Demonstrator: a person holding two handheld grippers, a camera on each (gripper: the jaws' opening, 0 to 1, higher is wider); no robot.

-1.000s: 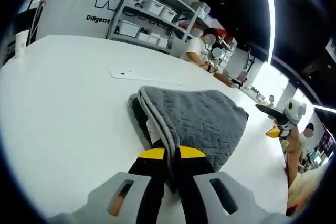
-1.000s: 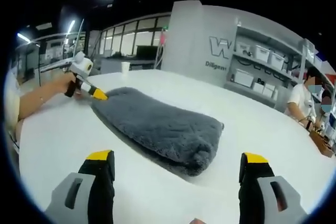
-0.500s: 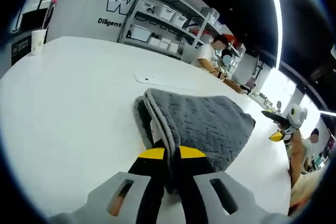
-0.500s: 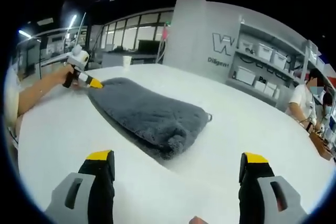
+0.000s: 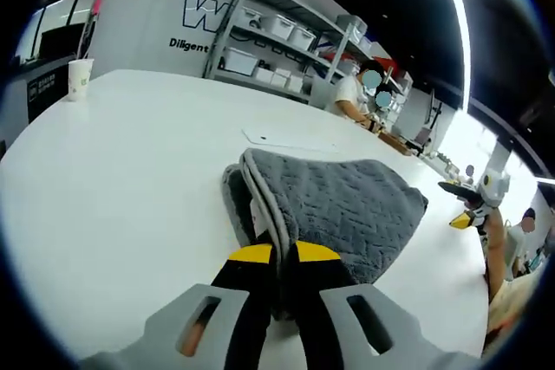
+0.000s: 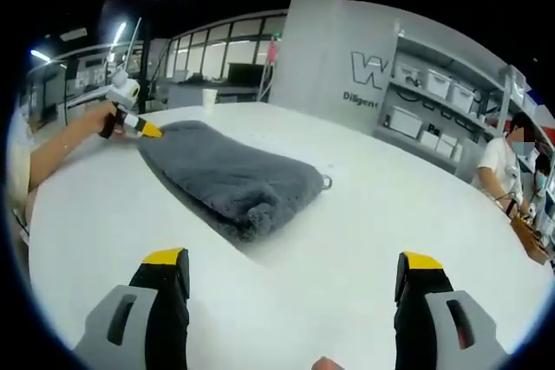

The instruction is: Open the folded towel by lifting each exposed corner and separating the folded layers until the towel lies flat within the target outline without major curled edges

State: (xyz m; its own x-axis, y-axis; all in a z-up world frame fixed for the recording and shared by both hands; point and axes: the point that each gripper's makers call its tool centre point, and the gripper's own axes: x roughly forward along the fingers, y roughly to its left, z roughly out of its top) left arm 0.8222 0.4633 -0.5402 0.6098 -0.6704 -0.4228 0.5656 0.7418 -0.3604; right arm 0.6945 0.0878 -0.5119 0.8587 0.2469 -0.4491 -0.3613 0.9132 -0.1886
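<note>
My left gripper [image 5: 279, 257] is clenched on the near edge of the grey towel [image 5: 334, 205], which lies folded on the white table [image 5: 121, 179]. From my right gripper [image 6: 295, 270], jaws spread wide and holding nothing, the towel [image 6: 230, 175] sits at eleven o'clock, fluffy side up. My left gripper's view shows a quilted face, and a paper cup [image 5: 79, 78] at ten o'clock.

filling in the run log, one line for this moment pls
left gripper: shut on towel corner | right gripper: open, off towel | towel: folded
</note>
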